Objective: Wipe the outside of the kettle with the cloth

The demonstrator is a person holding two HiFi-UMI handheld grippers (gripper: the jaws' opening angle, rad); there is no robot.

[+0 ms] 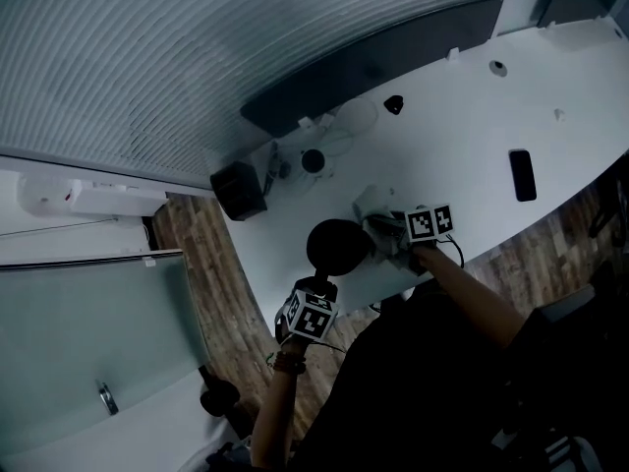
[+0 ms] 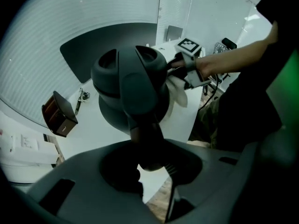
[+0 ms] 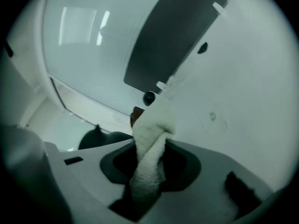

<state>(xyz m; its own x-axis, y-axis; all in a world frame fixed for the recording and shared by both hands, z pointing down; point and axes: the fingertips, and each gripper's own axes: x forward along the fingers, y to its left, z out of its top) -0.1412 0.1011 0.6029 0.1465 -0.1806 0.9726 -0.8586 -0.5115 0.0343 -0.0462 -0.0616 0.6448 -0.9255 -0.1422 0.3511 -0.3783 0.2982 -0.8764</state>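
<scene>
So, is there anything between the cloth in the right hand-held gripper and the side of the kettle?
Nothing visible is in the way. The cloth, clamped in the right hand-held gripper, hangs right beside the wall of the kettle and seems to touch it. The left hand-held gripper holds the kettle by its handle.

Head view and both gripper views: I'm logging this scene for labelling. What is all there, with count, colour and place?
kettle: 1, black, at the table's near edge
cloth: 1, white, at the kettle's side
table: 1, white, long
phone: 1, black, on the table, right part
box: 1, dark brown, table's left end
floor: brown wood
left gripper: jaws shut on the kettle's handle
right gripper: jaws shut on the cloth
</scene>
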